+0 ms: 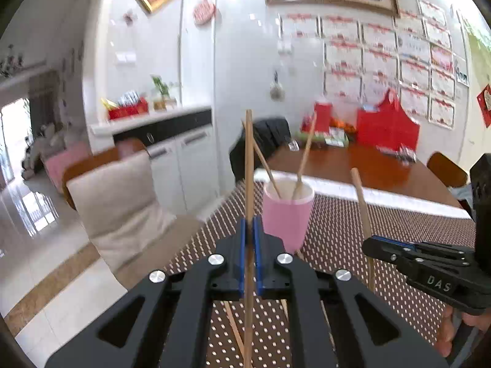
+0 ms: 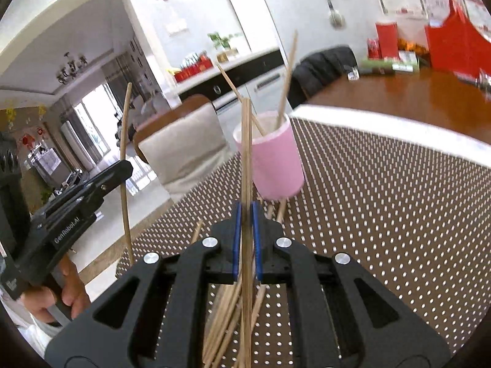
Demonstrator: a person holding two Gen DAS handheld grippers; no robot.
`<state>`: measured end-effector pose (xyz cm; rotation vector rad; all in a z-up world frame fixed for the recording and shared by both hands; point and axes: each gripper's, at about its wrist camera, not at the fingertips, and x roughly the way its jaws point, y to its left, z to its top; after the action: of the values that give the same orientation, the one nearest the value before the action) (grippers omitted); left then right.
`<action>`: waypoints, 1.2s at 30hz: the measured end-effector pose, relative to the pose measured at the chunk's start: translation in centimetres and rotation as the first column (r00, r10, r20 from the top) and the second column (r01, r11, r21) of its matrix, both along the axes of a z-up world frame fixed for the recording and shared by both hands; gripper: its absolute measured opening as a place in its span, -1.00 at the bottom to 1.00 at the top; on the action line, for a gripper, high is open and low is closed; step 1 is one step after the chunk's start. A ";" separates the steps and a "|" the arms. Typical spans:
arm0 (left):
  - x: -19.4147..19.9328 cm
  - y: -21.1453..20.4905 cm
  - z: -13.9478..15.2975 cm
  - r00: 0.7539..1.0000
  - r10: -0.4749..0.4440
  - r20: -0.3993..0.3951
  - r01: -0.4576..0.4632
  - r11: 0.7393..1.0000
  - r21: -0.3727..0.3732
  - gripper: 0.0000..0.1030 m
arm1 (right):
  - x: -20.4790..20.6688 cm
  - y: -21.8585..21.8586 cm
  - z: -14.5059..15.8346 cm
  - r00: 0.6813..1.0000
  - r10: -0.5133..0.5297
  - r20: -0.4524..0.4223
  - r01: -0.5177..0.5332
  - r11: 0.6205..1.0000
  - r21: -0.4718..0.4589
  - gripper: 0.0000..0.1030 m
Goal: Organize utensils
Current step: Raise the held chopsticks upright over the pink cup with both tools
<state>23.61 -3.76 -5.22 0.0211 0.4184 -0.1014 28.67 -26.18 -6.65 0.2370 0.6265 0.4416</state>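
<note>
Both grippers, left gripper [image 1: 251,239] and right gripper [image 2: 246,230], are each clamped on a chopstick, with the pink cup [image 1: 287,214] just ahead of the jaws, so next is probably tipping them in.

One pink cup [image 1: 288,214] — two chopsticks [image 1: 303,159] inside it.
</note>
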 end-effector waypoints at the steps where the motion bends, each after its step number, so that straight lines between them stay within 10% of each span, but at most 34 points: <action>1: -0.5 -0.2 0.3 1.000 0.009 0.024 -0.010 1.000 0.004 -0.89 | -0.2 0.0 0.4 1.000 -0.001 0.019 0.001 1.000 0.001 -0.86; 17: -3.3 -0.3 3.5 0.955 0.131 0.265 -0.129 0.991 -0.026 -0.89 | -1.9 0.5 4.8 0.979 -0.014 0.205 0.003 0.999 0.054 -0.86; 36: 1.7 -0.6 5.7 0.882 0.096 0.462 -0.017 0.985 -0.171 -0.89 | 2.6 0.6 9.1 0.917 -0.091 0.389 0.053 0.993 0.107 -0.86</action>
<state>25.30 -4.33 0.51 -0.1266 -0.0776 -0.0691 31.32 -25.54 2.45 0.2514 0.2002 0.4330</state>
